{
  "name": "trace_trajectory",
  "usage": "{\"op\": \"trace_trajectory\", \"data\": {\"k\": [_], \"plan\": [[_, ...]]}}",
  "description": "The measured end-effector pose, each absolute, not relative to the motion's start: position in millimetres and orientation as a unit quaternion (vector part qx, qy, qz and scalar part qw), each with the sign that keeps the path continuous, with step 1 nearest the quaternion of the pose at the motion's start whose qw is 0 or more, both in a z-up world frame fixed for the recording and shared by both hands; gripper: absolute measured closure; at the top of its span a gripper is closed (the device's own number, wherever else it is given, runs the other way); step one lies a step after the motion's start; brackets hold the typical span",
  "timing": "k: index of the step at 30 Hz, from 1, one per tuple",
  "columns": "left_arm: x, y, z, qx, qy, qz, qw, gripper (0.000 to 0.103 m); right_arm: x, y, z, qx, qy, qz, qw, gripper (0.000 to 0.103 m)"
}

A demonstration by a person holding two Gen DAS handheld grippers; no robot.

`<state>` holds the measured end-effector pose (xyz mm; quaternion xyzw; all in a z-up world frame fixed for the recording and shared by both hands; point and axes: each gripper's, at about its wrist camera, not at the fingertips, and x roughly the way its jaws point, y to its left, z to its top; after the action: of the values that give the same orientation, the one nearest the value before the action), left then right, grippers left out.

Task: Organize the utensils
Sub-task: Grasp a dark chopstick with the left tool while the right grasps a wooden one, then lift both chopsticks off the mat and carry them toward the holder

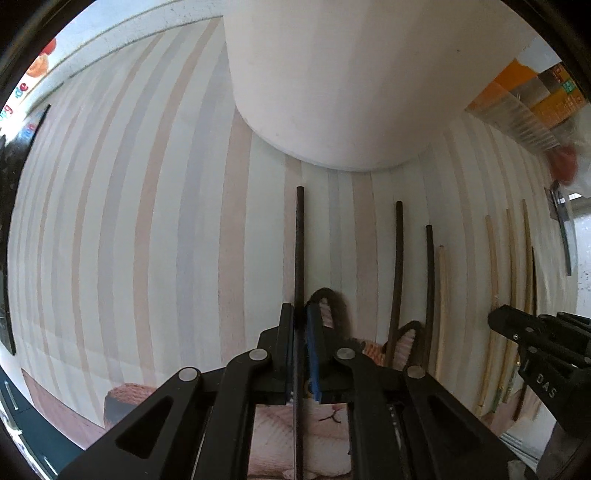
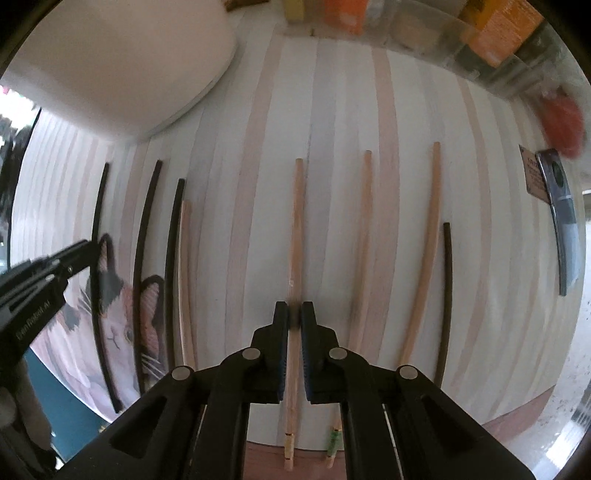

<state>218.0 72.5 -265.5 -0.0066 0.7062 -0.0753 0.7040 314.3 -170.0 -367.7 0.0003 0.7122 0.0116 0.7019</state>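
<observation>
My left gripper [image 1: 300, 317] is shut on a dark chopstick [image 1: 300, 243] that points toward a white cylindrical holder [image 1: 332, 81]. My right gripper [image 2: 294, 314] is shut on a light wooden chopstick [image 2: 296, 229] just above the striped mat. Two more dark chopsticks [image 1: 397, 266] lie right of the left gripper. Other wooden chopsticks [image 2: 364, 229] and a dark one [image 2: 447, 288] lie beside the right gripper. The left gripper shows at the left edge of the right wrist view [image 2: 48, 273]. The right gripper shows at the right edge of the left wrist view [image 1: 543, 339].
A striped mat [image 2: 332, 110] with a cat picture [image 2: 118, 317] covers the table. Orange packets in a clear bin [image 2: 491, 33] stand at the back. A red object [image 2: 561, 122] and a grey peeler-like tool [image 2: 561, 221] lie at the right.
</observation>
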Motion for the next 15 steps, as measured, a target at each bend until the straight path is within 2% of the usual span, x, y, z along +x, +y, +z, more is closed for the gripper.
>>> {"op": "trace_trajectory", "data": {"k": [7, 15], "plan": [[229, 87, -266, -0.015, 0.718, -0.091, 0.690, 0.092, 329, -161, -374, -0.019, 0.741, 0.012, 0.671, 0.096], [227, 55, -264, 0.014, 0.723, -0.089, 0.685, 0.092, 340, -140, -381, -0.043, 0.749, -0.001, 0.661, 0.095]]}}
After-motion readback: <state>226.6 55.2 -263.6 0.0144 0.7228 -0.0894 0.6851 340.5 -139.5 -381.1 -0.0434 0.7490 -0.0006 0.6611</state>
